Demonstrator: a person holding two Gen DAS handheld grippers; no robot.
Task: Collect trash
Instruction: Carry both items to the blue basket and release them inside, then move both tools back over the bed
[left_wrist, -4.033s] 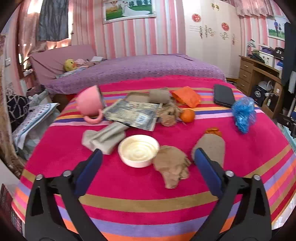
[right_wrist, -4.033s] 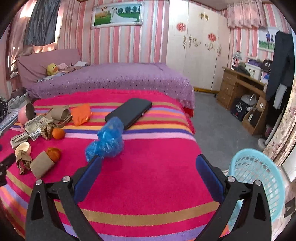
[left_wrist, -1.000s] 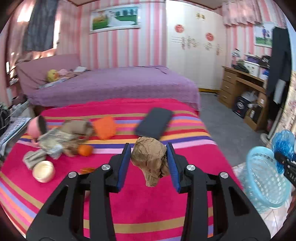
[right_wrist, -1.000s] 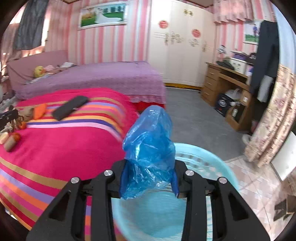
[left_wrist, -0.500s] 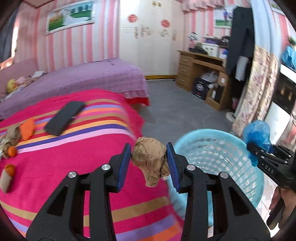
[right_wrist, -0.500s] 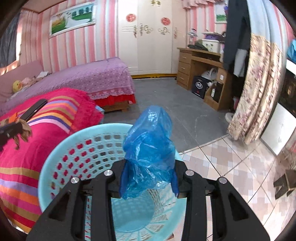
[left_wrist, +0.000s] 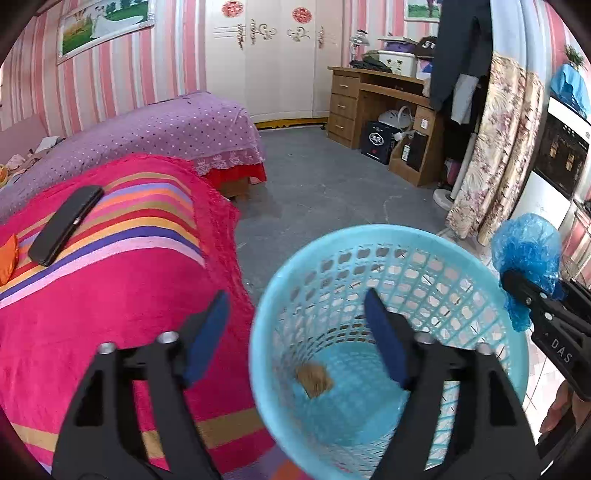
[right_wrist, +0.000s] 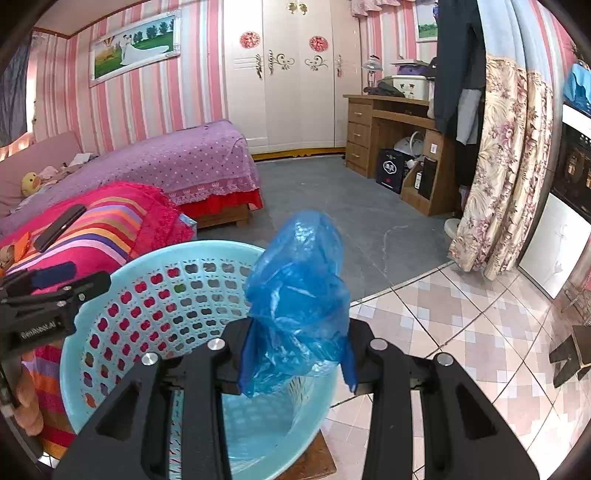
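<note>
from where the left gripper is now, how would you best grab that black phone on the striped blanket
Grip the black phone across its narrow width, near the middle, coming from above. It lies flat and slim on the striped blanket, so only its long side edges offer purchase.

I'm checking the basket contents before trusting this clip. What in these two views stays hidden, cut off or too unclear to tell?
- Round light-blue plastic basket, right wrist view: its floor is hidden by the crumpled blue plastic bag and the right gripper.
- Same basket, left wrist view: near rim cut off by the frame's bottom edge.
- Brown crumpled paper: blurred.
- Left gripper, jaws opening, covers part of the floor.
</note>
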